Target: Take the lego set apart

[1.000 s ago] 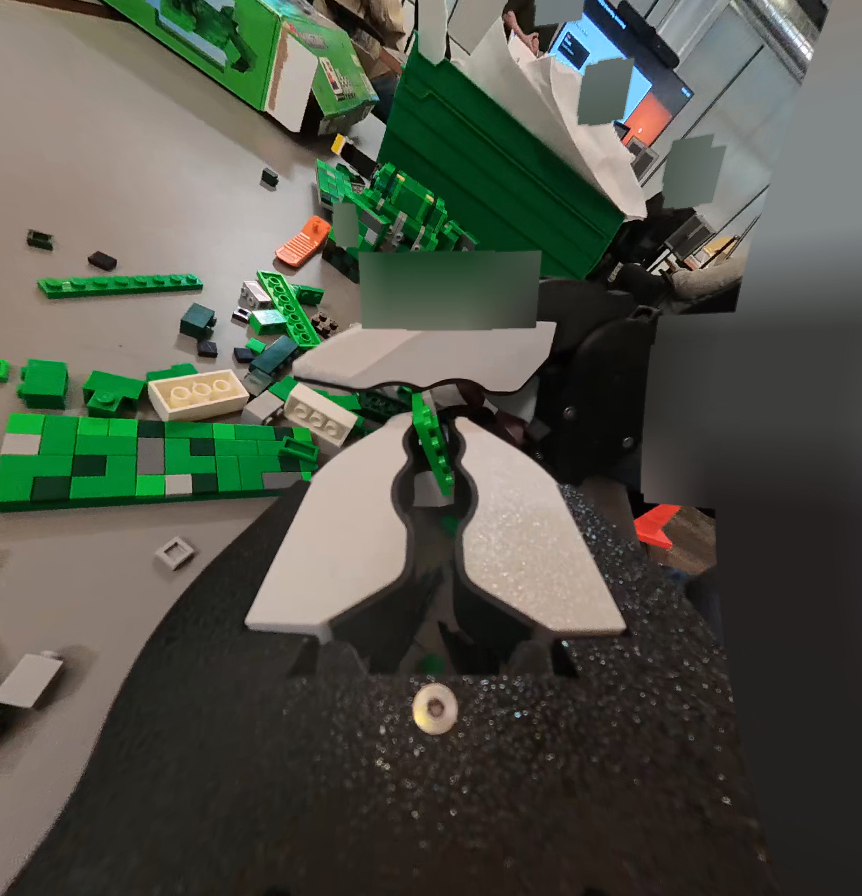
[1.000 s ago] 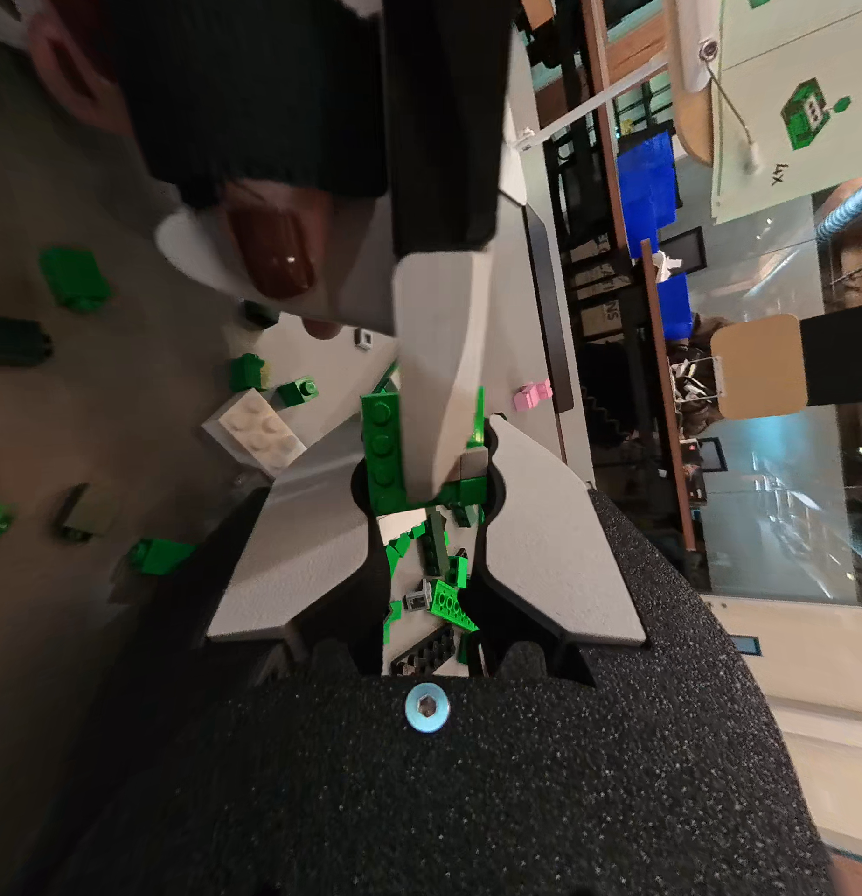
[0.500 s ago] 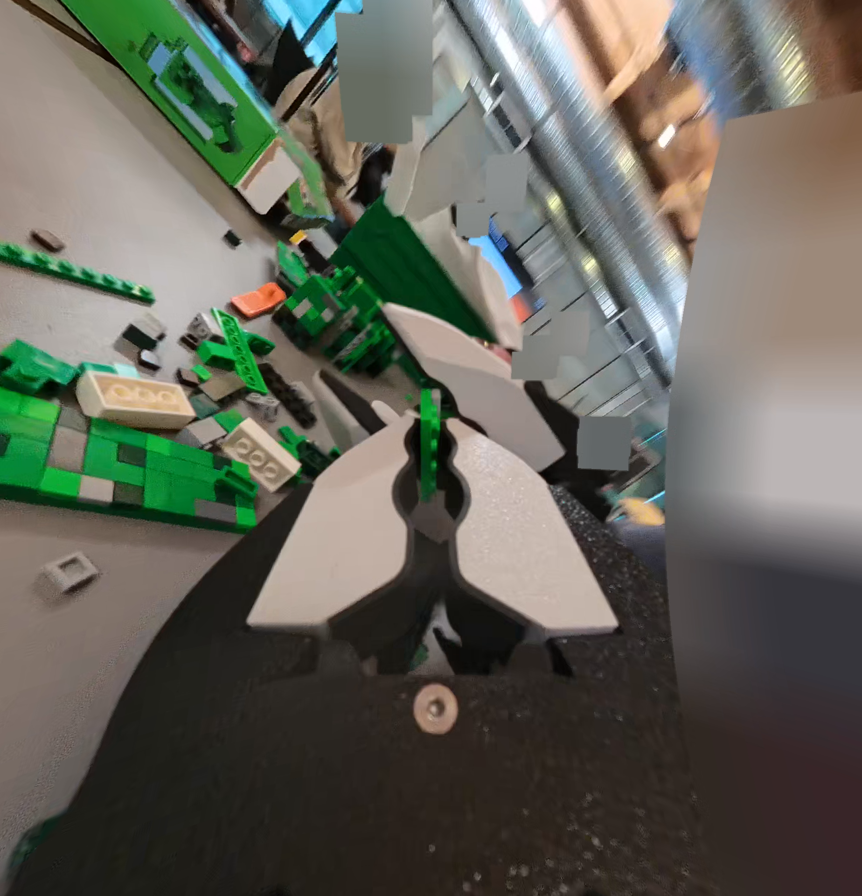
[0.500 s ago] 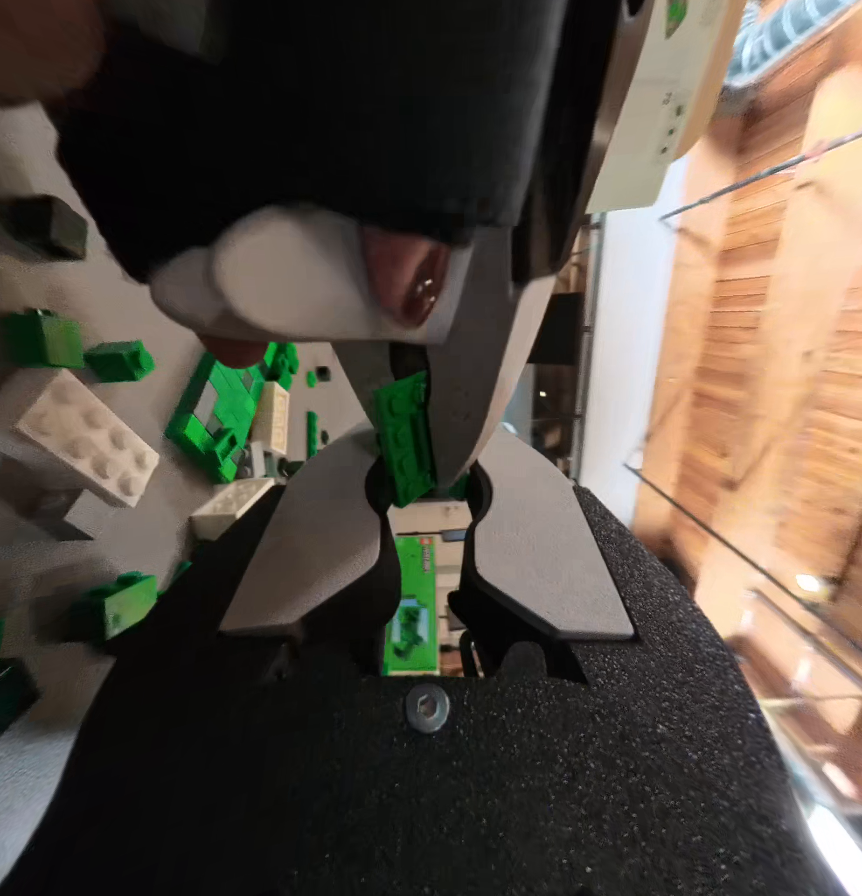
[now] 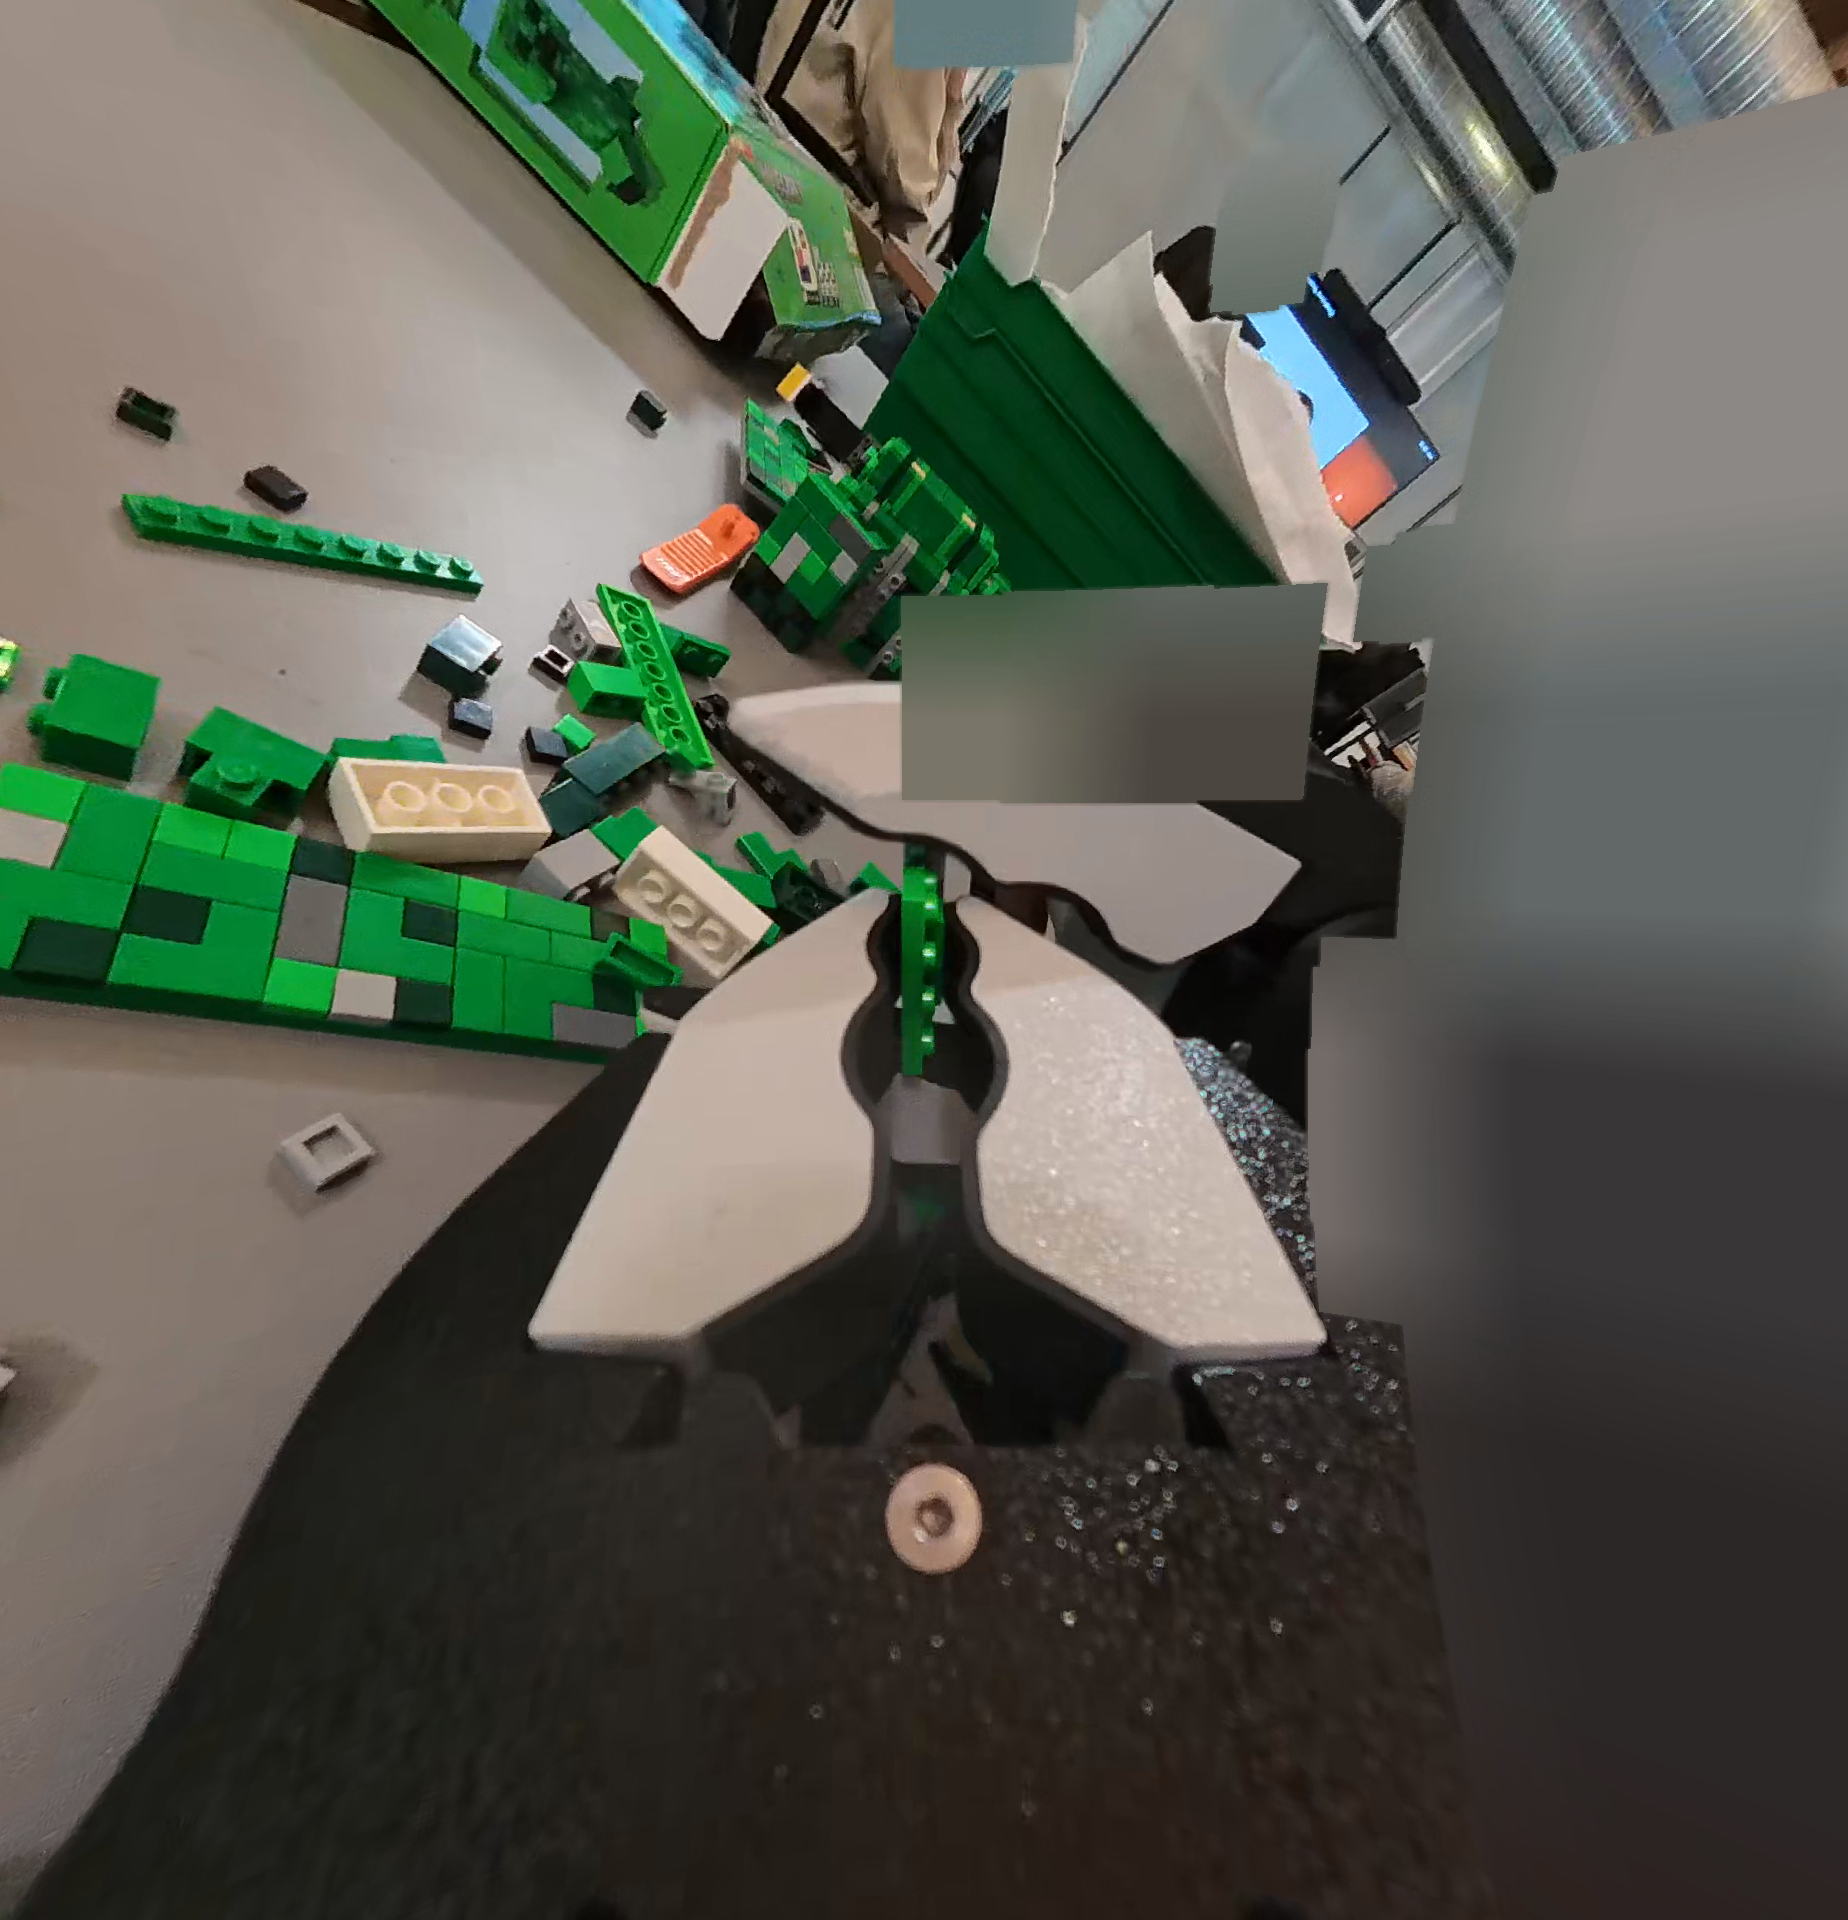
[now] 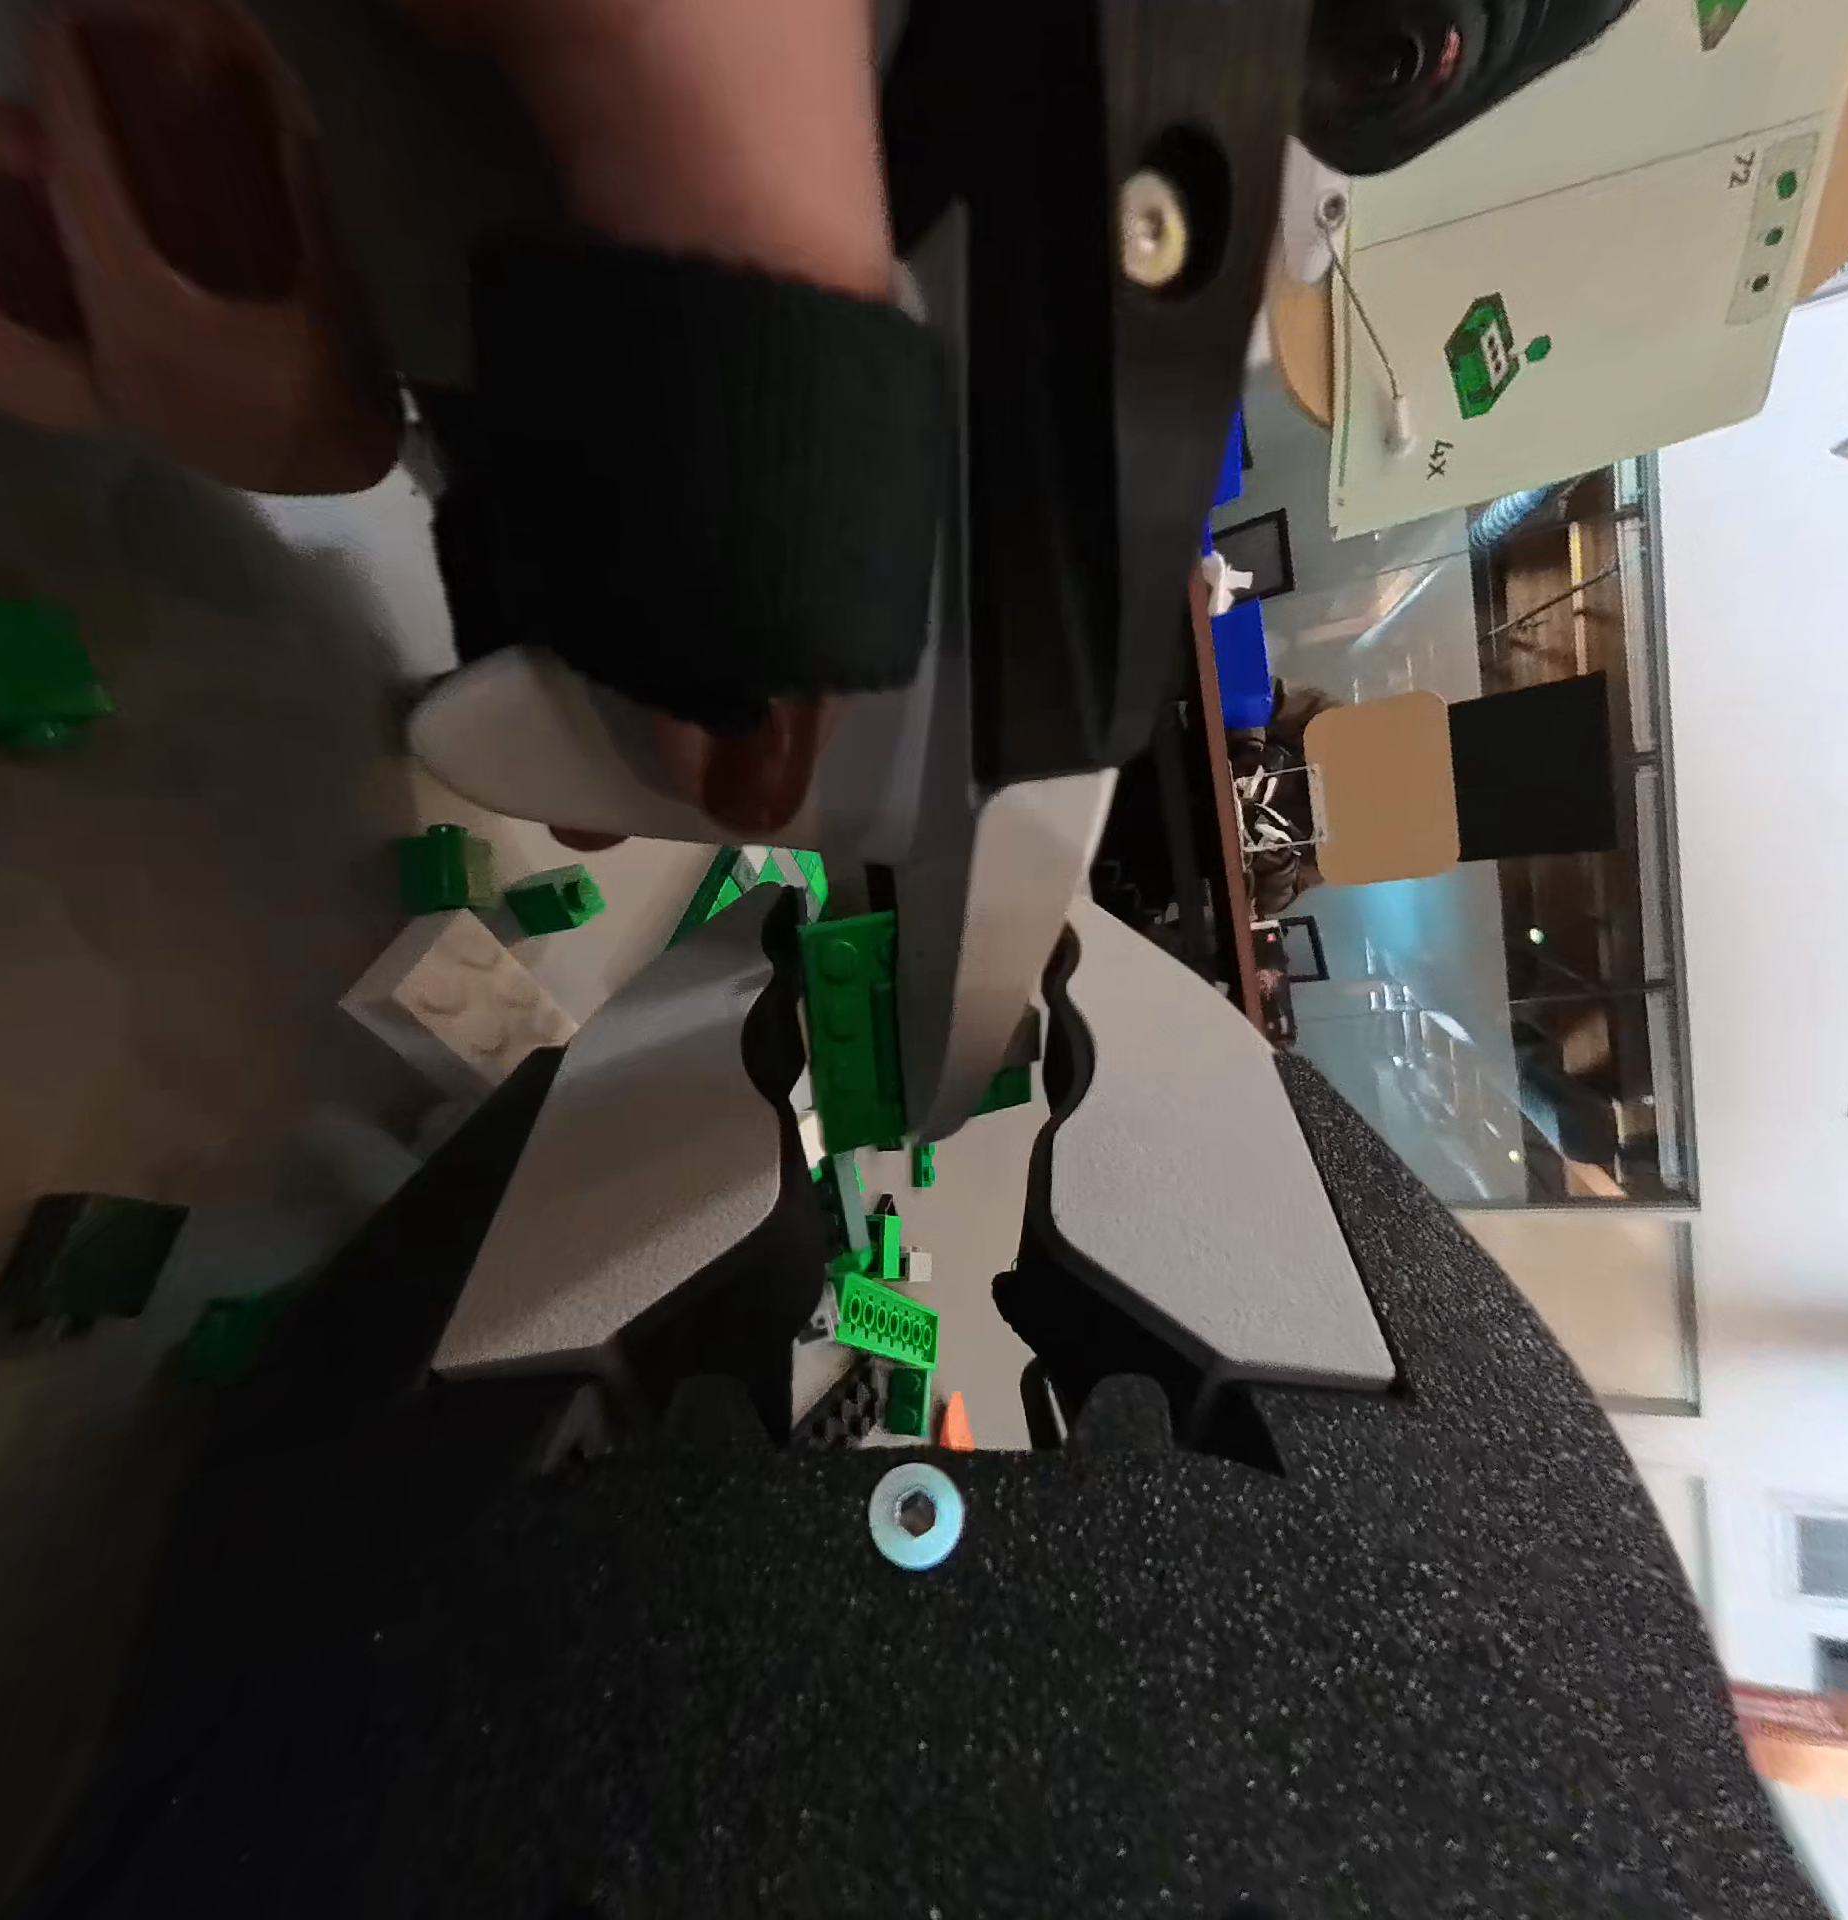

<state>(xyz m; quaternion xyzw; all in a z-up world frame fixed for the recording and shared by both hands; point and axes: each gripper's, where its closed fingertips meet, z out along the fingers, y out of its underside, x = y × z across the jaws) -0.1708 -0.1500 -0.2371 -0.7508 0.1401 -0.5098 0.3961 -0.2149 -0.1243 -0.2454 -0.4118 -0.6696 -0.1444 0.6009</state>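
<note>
Pinching green plate [image 5: 922,961] edge-on btwn left tongs [image 5: 920,925].

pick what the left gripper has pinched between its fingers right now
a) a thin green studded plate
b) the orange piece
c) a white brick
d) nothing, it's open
a: in the left wrist view the left gripper is shut on the thin green studded plate, held edge-on between its fingers, while the white brick and orange piece lie on the table.

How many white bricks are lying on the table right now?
2. One white brick lies hollow side up, just behind the big green plate. The other white brick lies tilted beside that plate's right end, near the left tongs. More may be hidden behind the tongs.
</note>
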